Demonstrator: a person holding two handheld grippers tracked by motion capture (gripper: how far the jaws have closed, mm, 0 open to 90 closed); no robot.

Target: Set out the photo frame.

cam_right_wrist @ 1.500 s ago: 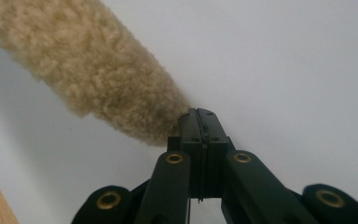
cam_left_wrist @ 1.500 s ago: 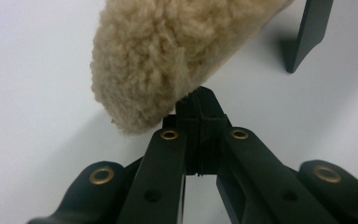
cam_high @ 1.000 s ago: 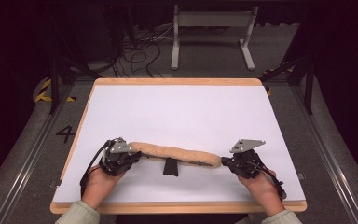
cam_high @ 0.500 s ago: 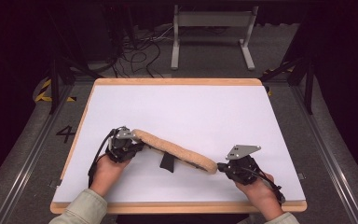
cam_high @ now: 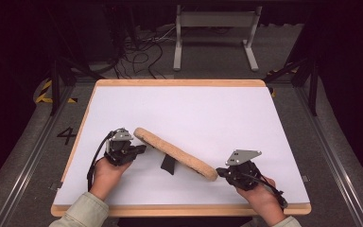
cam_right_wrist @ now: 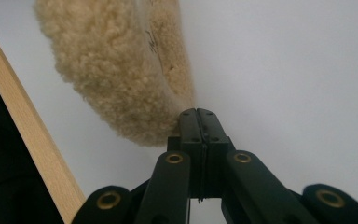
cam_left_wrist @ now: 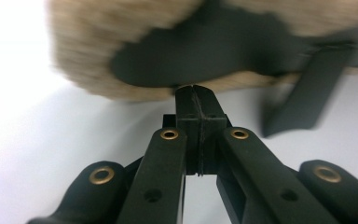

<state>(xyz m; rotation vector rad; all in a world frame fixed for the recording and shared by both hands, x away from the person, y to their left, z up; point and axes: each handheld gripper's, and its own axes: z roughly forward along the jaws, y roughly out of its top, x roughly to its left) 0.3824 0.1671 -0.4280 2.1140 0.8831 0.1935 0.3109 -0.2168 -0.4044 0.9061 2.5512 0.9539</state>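
- Long fleecy strip [cam_high: 175, 153] stretched across the near part of the white table [cam_high: 194, 113], running diagonally — far end at the left, near end at the right, clear of the surface by the look of it.
- Left gripper [cam_high: 139, 149] pinched tight on the strip's left end; in the left gripper view, jaws together on the fleece rim [cam_left_wrist: 186, 86], dark underside just above.
- Right gripper [cam_high: 220, 173] clamped on the other end; in the right gripper view, jaws shut on the edge of the woolly tip [cam_right_wrist: 121, 79], wooden table edge [cam_right_wrist: 28, 140] alongside.
- Black strap [cam_high: 168, 163] dangling from the middle, down toward the table.
- Likely step: swinging and carrying the strip as a pair. Best done with both pinches held firm, the span kept taut, both ends moved at a matched pace — otherwise sag, twist, or a slipped end.
- Against a second ago: strip then lay level from side to side; now swung to a slant, left end farther away, right end nearer. Grips unchanged throughout.
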